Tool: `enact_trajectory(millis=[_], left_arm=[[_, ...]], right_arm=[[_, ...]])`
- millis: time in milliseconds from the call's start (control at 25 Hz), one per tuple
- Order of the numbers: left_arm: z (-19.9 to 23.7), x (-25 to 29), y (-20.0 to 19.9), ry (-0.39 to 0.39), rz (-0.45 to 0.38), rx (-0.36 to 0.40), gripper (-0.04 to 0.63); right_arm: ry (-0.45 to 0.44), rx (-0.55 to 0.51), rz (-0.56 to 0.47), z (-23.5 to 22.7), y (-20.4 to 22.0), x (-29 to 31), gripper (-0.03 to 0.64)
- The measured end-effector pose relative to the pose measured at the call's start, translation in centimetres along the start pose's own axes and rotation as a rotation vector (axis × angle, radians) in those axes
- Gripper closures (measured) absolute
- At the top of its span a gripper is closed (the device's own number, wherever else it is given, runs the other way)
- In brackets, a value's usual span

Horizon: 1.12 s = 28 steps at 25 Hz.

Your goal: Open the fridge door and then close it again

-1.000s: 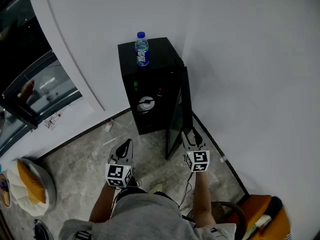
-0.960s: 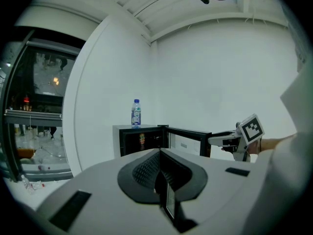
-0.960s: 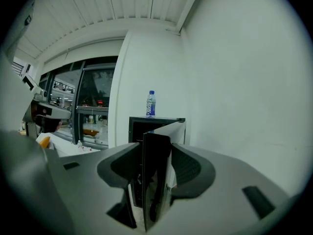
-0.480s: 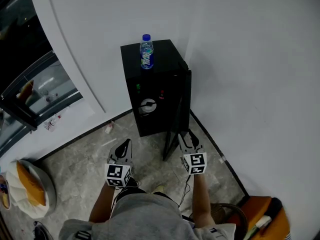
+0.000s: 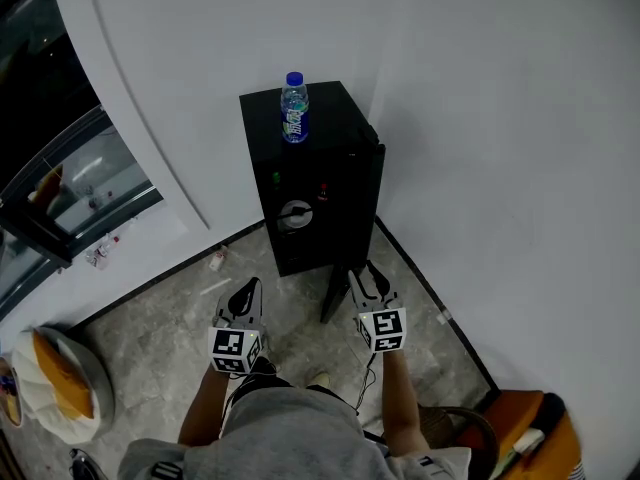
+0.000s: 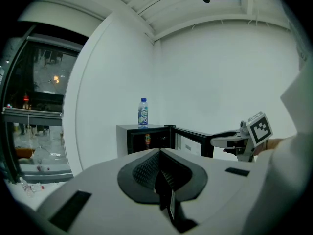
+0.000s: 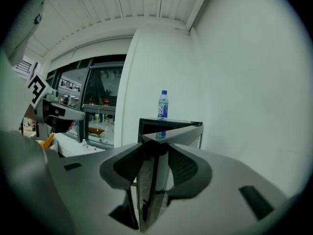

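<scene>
A small black fridge [image 5: 300, 183] stands in the corner with a water bottle [image 5: 293, 108] on top. Its door [image 5: 350, 243] hangs wide open, swung out toward me. My right gripper [image 5: 364, 276] is at the door's free edge; its jaws are closing with that edge [image 7: 149, 180] between the pads and no gap showing. The right gripper view also shows the bottle [image 7: 163, 104]. My left gripper [image 5: 246, 293] hovers over the floor left of the door, shut and empty. In the left gripper view are the fridge [image 6: 142, 140], the door [image 6: 193, 142] and the right gripper [image 6: 222, 140].
White walls close in behind and to the right of the fridge. A dark glass window [image 5: 60, 168] runs along the left. A white and orange bundle [image 5: 55, 373] lies at the lower left, an orange object [image 5: 525, 433] at the lower right. A cable [image 5: 370, 383] trails on the floor.
The door has swung further open, its free edge moving left and toward me. My right gripper came along with it and its jaws have narrowed. The left gripper barely shifted.
</scene>
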<state>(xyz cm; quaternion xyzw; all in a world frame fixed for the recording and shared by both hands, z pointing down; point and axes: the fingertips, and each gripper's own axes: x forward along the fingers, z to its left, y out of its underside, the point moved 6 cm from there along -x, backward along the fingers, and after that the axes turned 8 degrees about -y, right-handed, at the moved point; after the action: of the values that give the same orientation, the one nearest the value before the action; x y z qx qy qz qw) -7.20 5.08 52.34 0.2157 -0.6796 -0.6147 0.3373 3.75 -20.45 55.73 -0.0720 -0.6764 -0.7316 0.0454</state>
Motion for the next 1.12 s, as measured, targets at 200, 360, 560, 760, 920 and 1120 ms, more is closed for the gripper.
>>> enact_trajectory(millis=[200, 360, 560, 760, 920, 1120], left_arm=[[1.2, 0.6, 0.0, -0.011, 0.003, -0.011, 0.591], [2.4, 0.9, 0.1, -0.017, 0.008, -0.016, 0.591], [3.8, 1.5, 0.1, -0.018, 0.01, -0.026, 0.591], [5.0, 2.4, 0.2, -0.018, 0.018, -0.029, 0.591], [6.0, 3.0, 0.1, -0.02, 0.02, -0.033, 0.591], [7.2, 3.9, 0.2, -0.029, 0.027, -0.033, 0.591]], right_arm=[[-0.013, -0.003, 0.002, 0.7, -0.4, 1.2, 0.442], [-0.022, -0.005, 0.003, 1.5, -0.8, 2.3, 0.445], [-0.02, -0.014, 0.012, 2.5, -1.3, 3.8, 0.446], [-0.033, -0.017, 0.016, 3.3, -1.7, 5.4, 0.449], [-0.048, -0.023, 0.023, 4.0, -2.0, 6.7, 0.451], [-0.053, -0.019, 0.013, 4.6, -2.5, 8.5, 0.454]])
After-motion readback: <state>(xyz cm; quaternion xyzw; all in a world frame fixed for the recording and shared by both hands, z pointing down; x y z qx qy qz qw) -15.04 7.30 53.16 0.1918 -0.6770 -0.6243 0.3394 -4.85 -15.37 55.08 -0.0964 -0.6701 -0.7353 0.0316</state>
